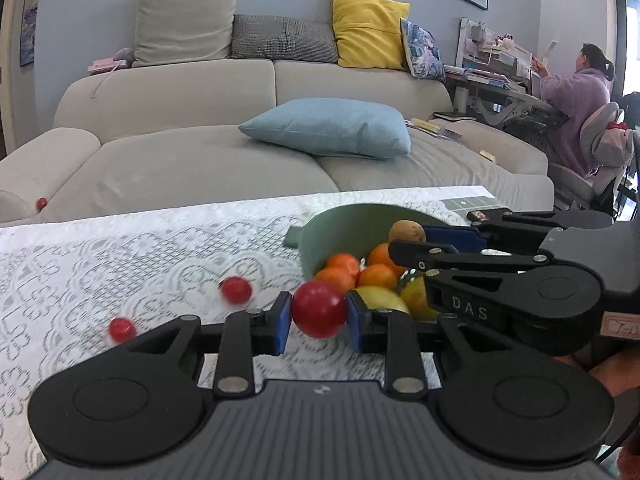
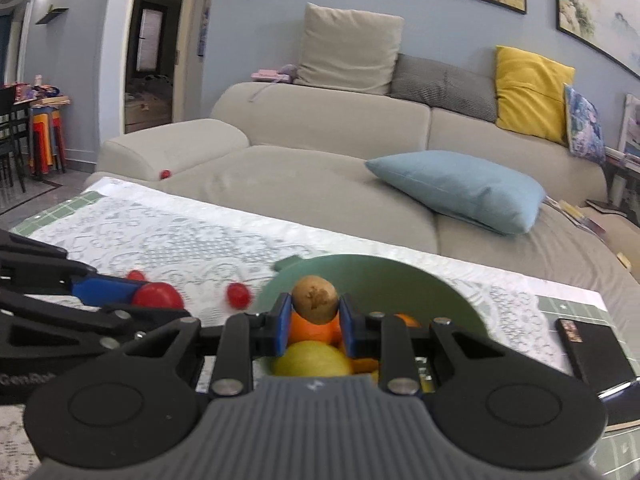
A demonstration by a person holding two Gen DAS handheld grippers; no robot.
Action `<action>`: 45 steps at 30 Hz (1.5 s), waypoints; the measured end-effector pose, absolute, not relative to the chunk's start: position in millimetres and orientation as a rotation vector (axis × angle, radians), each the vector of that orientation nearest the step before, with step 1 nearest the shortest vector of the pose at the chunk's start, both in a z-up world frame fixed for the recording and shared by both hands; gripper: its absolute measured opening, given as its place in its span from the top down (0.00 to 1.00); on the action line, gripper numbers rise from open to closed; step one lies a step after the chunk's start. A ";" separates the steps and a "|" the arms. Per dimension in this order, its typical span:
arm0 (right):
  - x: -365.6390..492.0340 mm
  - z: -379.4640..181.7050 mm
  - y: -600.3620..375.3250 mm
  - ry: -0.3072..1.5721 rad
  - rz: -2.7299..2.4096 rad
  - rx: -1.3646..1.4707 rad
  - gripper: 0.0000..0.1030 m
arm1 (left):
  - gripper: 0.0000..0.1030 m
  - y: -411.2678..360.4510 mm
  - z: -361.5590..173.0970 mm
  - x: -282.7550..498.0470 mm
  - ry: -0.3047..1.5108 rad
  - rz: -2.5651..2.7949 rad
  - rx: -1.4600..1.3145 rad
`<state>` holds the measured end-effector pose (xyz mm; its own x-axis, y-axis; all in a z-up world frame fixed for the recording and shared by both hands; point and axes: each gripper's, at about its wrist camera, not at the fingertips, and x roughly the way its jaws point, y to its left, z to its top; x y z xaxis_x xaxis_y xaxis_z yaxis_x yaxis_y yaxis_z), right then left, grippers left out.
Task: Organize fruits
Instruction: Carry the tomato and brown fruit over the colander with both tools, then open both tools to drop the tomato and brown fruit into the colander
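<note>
A sorting step is judged to be in hand: one fruit is carried in each claw above the lace-covered table [image 1: 120,248]. The left gripper [image 1: 319,314] is clenched on a red round fruit [image 1: 319,309], held just clear of the green bowl [image 1: 340,224]. The right gripper [image 2: 314,312] is clamped on a brown kiwi-like fruit [image 2: 314,299], raised above the bowl's contents. A separate resting place for each kind is probably called for next, with a gentle release. Two small red fruits [image 1: 236,289] are counted loose on the cloth, and a third [image 1: 41,202] is seen on the sofa. At least four oranges [image 1: 342,266] and two yellow fruits [image 1: 380,298] are counted in the bowl.
</note>
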<state>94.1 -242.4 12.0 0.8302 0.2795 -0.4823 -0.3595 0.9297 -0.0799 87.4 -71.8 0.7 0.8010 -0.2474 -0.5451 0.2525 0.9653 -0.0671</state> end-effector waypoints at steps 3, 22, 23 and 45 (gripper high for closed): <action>110.9 14.3 -252.7 0.507 0.303 -0.164 0.78 | 0.69 -81.2 5.7 100.4 0.591 -0.288 0.007; 177.5 -19.9 -268.0 0.704 0.259 -0.201 0.78 | 0.69 -114.6 -16.5 173.5 0.768 -0.309 0.031; 177.8 -21.2 -267.6 0.708 0.260 -0.204 0.78 | 0.69 -114.6 -18.3 174.7 0.772 -0.306 0.031; 183.1 -36.5 -271.4 0.760 0.263 -0.199 0.77 | 0.63 -114.8 -31.8 185.5 0.812 -0.325 0.015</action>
<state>183.1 -271.4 -36.5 0.6945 0.1629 -0.7008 -0.3054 0.9487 -0.0822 185.5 -114.8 -31.8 0.6414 -0.2792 -0.7146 0.2905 0.9505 -0.1106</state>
